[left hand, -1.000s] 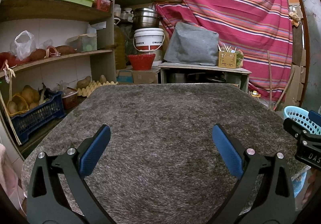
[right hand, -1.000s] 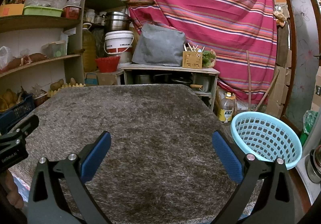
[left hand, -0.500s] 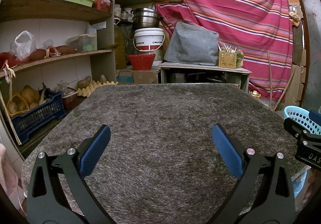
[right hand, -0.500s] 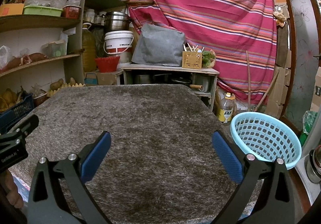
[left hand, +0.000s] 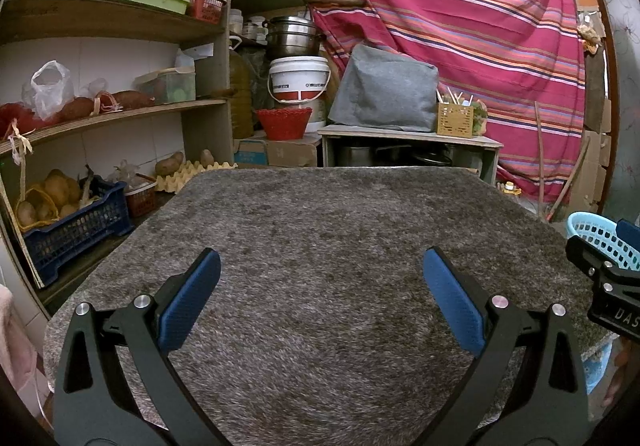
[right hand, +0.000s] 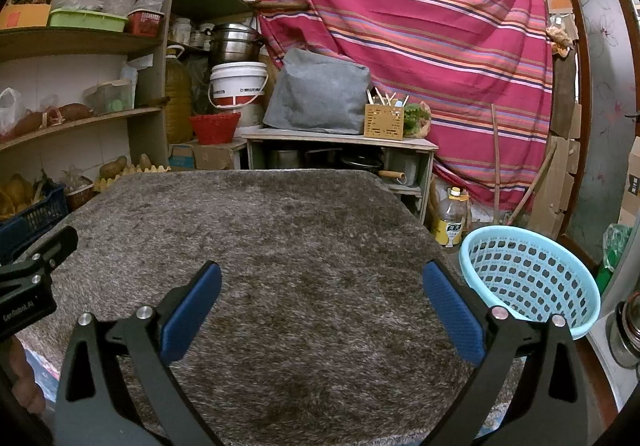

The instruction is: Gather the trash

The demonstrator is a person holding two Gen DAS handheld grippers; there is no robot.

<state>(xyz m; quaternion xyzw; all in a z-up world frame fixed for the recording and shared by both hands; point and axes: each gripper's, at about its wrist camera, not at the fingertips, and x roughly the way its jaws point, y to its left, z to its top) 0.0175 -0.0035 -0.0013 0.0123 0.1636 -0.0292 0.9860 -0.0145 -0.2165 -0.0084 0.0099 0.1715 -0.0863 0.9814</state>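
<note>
My left gripper (left hand: 322, 266) is open and empty, held over the near part of a table covered with a shaggy grey-brown rug (left hand: 328, 230). My right gripper (right hand: 322, 280) is open and empty over the same rug (right hand: 256, 230). A light blue perforated basket (right hand: 528, 274) stands beside the table's right edge; its rim also shows in the left wrist view (left hand: 600, 236). No trash item shows on the rug in either view. Each gripper's body appears at the edge of the other's view.
Wooden shelves (left hand: 112, 114) with potatoes, bags and a blue crate (left hand: 68, 230) line the left side. A low cabinet (left hand: 412, 150) with a grey covered box stands behind the table, before a striped red curtain (left hand: 460, 26). An oil bottle (right hand: 452, 222) stands on the floor.
</note>
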